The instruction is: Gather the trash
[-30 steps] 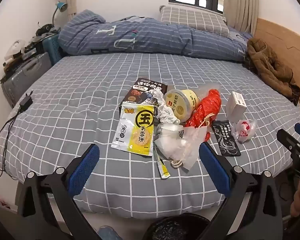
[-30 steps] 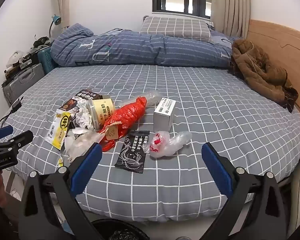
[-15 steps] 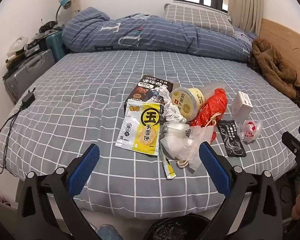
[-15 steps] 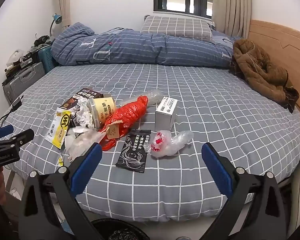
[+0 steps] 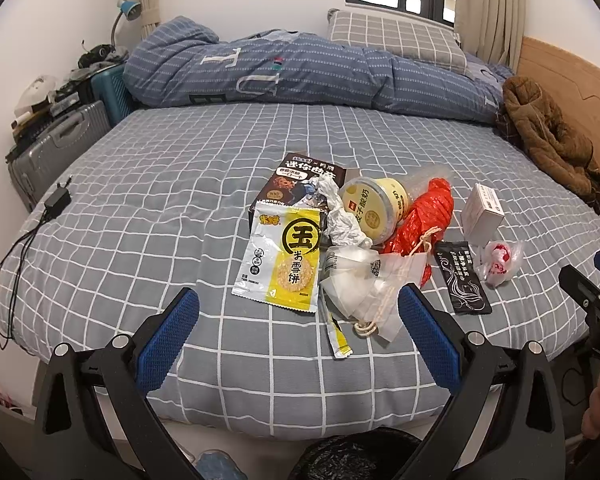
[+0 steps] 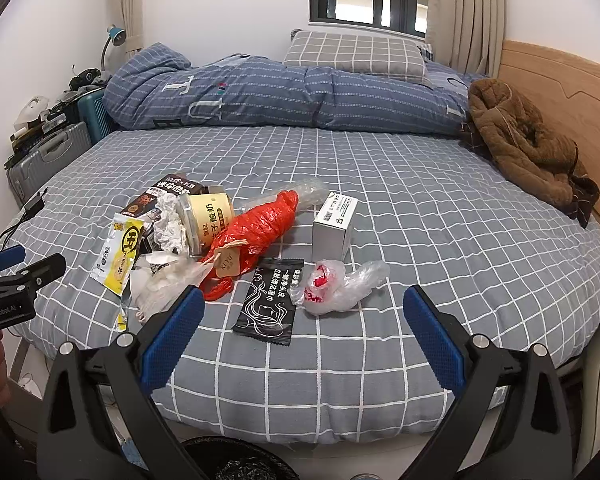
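Grey checked sheet covers the bed, and the trash lies heaped near its front edge, nothing picked up yet. Left gripper hangs spread wide and empty, aimed at the yellow wrapper; right gripper is likewise spread and empty, over the black sachet and the clear bag. Behind these sit a red bag, a yoghurt tub on its side, crumpled foil, a dark box, a white box and a white pouch with a thin yellow strip poking from under it. A bin lined in black waits just below the bed edge.

Risks, as I judge them: the wrapper and sachet lie flat on soft fabric, so closing fingers may pinch the sheet along with the film — or slide off it altogether. The pile overlaps (pouch against wrapper, red bag against tub), so lifting one piece could drag a neighbour off the edge and past the bin. The clear bag is slack and may slip out mid-carry. The tub could roll if nudged; whether it holds anything, I cannot tell. Both grippers work close together, so they might knock each other.
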Demonstrator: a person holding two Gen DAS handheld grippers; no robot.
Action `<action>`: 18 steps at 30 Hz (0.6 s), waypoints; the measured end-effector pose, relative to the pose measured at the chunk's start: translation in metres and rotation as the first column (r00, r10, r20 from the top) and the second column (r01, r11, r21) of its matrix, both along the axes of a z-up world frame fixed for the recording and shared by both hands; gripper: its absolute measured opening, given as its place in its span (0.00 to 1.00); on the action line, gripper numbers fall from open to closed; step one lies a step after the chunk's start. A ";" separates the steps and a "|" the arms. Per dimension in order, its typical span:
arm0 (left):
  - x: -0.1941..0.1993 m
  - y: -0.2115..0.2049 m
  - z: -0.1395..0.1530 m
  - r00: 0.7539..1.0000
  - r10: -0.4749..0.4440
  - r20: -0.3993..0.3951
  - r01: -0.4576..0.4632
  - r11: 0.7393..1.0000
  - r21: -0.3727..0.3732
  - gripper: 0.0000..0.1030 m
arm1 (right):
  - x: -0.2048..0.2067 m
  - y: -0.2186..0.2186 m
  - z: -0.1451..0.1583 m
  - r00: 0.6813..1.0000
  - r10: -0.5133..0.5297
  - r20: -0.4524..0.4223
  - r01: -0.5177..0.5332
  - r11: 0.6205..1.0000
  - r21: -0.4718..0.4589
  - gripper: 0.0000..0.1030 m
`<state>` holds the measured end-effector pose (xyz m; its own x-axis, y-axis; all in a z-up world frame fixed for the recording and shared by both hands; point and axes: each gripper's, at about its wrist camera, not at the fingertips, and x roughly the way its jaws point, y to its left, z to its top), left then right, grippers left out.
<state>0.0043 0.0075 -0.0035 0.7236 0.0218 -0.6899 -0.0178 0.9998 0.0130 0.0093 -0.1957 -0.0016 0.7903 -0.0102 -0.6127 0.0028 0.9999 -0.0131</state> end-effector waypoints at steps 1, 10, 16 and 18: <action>0.000 0.000 0.000 1.000 -0.001 0.001 0.001 1.000 0.000 0.94 | 0.000 -0.001 0.000 1.000 -0.001 0.000 0.001 1.000 -0.002 0.93; -0.001 -0.001 0.001 1.000 -0.008 0.004 0.008 1.000 0.008 0.94 | 0.001 0.000 0.000 1.000 0.001 0.001 -0.001 1.000 0.000 0.93; -0.001 -0.001 0.001 1.000 -0.007 0.004 0.007 1.000 0.009 0.94 | 0.001 0.000 0.000 1.000 0.000 0.001 0.000 1.000 0.000 0.93; -0.001 -0.001 0.001 1.000 -0.008 0.004 0.008 1.000 0.009 0.94 | 0.001 0.000 0.000 1.000 0.001 0.002 -0.001 1.000 -0.002 0.93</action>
<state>0.0031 0.0068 -0.0025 0.7266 0.0216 -0.6867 -0.0095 0.9997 0.0214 0.0102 -0.1954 -0.0017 0.7915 -0.0108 -0.6110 0.0021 0.9999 -0.0150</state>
